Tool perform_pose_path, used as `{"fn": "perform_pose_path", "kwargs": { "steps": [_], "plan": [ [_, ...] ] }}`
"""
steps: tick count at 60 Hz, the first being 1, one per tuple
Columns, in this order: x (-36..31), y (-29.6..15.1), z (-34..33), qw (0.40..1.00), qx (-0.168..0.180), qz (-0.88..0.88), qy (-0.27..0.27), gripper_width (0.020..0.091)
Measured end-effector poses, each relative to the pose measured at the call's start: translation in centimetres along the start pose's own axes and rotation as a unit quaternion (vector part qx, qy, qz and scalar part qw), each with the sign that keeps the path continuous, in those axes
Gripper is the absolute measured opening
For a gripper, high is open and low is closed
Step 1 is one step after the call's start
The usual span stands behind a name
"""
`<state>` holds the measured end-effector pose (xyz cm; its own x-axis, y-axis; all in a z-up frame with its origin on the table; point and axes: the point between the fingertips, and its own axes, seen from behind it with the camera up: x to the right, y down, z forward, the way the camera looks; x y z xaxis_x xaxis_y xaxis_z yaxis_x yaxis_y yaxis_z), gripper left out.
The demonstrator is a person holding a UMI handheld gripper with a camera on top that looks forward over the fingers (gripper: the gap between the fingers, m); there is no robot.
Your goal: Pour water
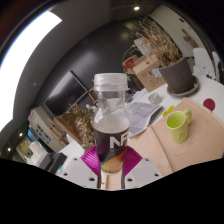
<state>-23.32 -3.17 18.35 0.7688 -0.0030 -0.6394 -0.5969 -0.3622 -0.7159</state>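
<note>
Presently gripper (111, 160) clenched on bottle (111, 115), held upright, green cup (178, 123) near on table (205, 140).

Table (205, 140): green mug (178, 123), papers (143, 113), plant pot (179, 74).

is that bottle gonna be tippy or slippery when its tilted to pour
The bottle is tall and narrow, so probably tippy if set down. Its smooth clear wall may slip, though the tool grips its labelled lower part. The cap looks on, so nothing should spill yet.
</note>
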Motion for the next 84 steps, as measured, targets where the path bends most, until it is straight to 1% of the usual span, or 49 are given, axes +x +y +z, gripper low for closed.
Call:
{"fn": "perform_pose_path", "kwargs": {
  "steps": [8, 16, 23, 35, 47, 57, 67, 74, 84],
  "plan": [
    [0.5, -3.5, 2.3, 0.977, -0.006, 0.211, -0.037, 0.0255],
    [1.6, -4.8, 4.4, 0.937, -0.021, 0.341, -0.065, 0.0257],
    [2.6, -5.7, 5.5, 0.885, -0.032, 0.456, -0.086, 0.0258],
    [3.6, -5.1, 7.1, 0.818, -0.055, 0.563, -0.101, 0.0258],
    [4.0, -4.8, 7.3, 0.798, -0.07, 0.589, -0.105, 0.0257],
    [3.9, -5.0, 7.0, 0.818, -0.077, 0.56, -0.104, 0.0258],
    [3.6, -6.4, 6.0, 0.888, -0.077, 0.444, -0.093, 0.0257],
    [4.3, -9.0, 5.0, 0.936, -0.065, 0.335, -0.084, 0.0257],
    [7.2, -13.7, 2.8, 0.98, -0.036, 0.186, -0.058, 0.0257]
  ]
}}
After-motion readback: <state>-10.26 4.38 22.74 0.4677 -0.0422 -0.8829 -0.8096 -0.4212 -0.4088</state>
